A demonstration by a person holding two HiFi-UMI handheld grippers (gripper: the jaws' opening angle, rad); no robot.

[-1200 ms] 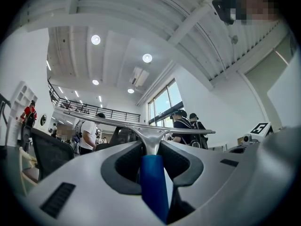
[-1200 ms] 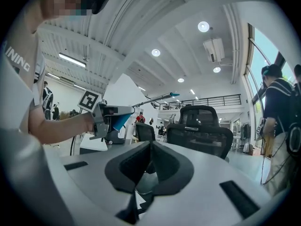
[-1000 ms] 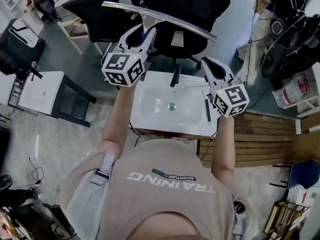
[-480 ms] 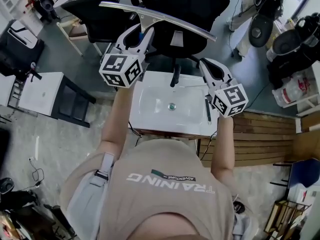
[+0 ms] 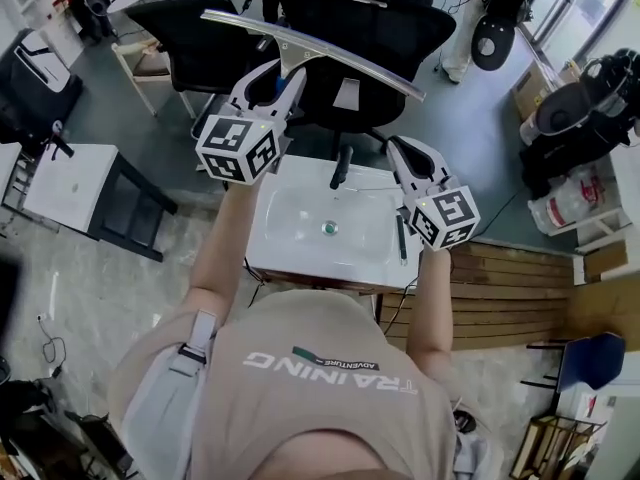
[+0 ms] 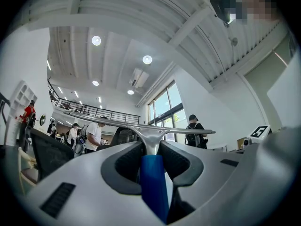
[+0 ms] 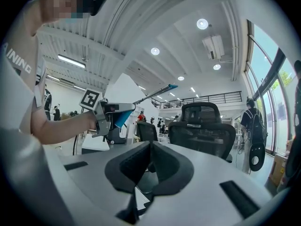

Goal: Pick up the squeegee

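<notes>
In the head view, your left gripper (image 5: 287, 73) is raised above the far edge of the white sink (image 5: 290, 218). The squeegee (image 5: 350, 66) is in its jaws, with the long blade lying crosswise in the air in front of a black office chair (image 5: 380, 28). Your right gripper (image 5: 400, 150) hangs lower, over the sink's right side, well apart from the squeegee.

In the left gripper view, the jaws are clamped on the squeegee's blue handle – the metal head (image 6: 149, 136) rises just past the tips of the left gripper (image 6: 151, 149).

In the right gripper view, the jaws of the right gripper (image 7: 149, 147) meet at their tips with nothing between them. Off to the left you see the left gripper (image 7: 117, 111) holding the squeegee (image 7: 155, 94) aloft – the chair (image 7: 202, 126) stands straight ahead.
</notes>
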